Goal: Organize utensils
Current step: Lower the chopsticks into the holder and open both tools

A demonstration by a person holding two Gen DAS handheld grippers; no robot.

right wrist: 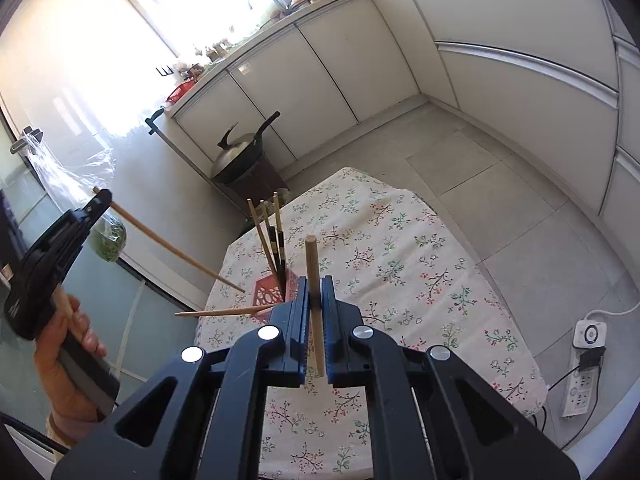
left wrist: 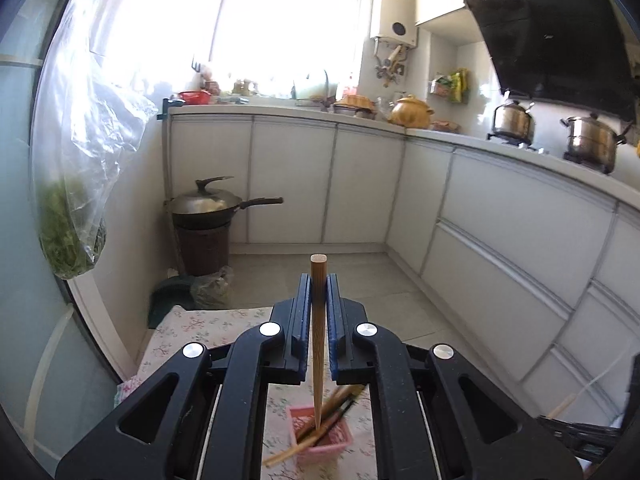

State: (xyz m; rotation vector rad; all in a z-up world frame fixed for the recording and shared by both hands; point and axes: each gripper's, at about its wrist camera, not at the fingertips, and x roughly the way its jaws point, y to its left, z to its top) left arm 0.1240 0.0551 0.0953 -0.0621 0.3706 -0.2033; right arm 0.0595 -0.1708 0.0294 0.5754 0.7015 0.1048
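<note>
The left gripper [left wrist: 318, 300] has its fingers clenched on a single wooden chopstick [left wrist: 318, 340], which runs up the centre of the left wrist view and points down toward a pink lattice holder [left wrist: 324, 442] at the bottom centre. In the right wrist view the same gripper [right wrist: 105, 197] appears at the left edge, carried by a hand [right wrist: 70, 364], its chopstick [right wrist: 168, 246] slanting toward the holder [right wrist: 270, 294]. The right gripper [right wrist: 316, 300] grasps a second pale chopstick [right wrist: 314, 300] between its closed fingers. The holder stands on a bench covered by a floral cloth [right wrist: 400, 264] and contains several chopsticks [right wrist: 272, 240] leaning upright; one more [right wrist: 224, 313] sticks out sideways to the left. A lidded wok [right wrist: 240, 156] sits beyond the bench.
</note>
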